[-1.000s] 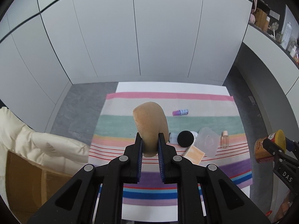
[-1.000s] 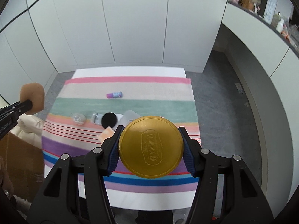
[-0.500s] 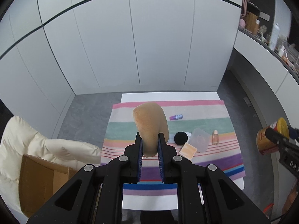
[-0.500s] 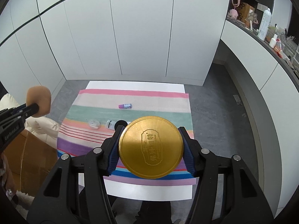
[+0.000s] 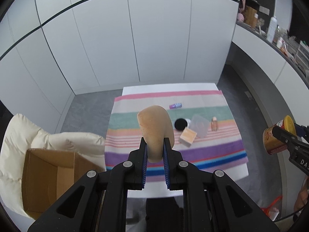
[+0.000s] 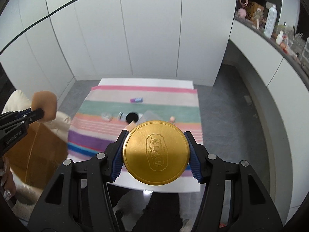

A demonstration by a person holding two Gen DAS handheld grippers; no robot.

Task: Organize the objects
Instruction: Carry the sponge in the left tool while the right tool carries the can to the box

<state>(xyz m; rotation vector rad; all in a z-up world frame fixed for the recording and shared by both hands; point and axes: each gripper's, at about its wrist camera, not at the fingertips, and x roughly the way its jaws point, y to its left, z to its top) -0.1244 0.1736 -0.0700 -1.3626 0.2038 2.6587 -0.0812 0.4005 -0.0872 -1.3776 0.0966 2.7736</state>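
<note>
Both claws grip: left claw (image 5: 155, 150) pinches sponge (image 5: 155, 129), right claw (image 6: 156, 152) clamps gold-lidded can (image 6: 156, 152).

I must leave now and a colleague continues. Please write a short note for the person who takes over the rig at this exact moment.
Left tool: shut on the tan sponge, held in the air.
Right tool: shut on the gold-lidded can, also held in the air.
Cardboard box: open, on the cream chair to the left of the table.
On the striped towel remain: purple tube, black puff, clear container, orange block, small pink bottle.
Done: two items lifted. Left: probably place both, then collect the rest.
</note>
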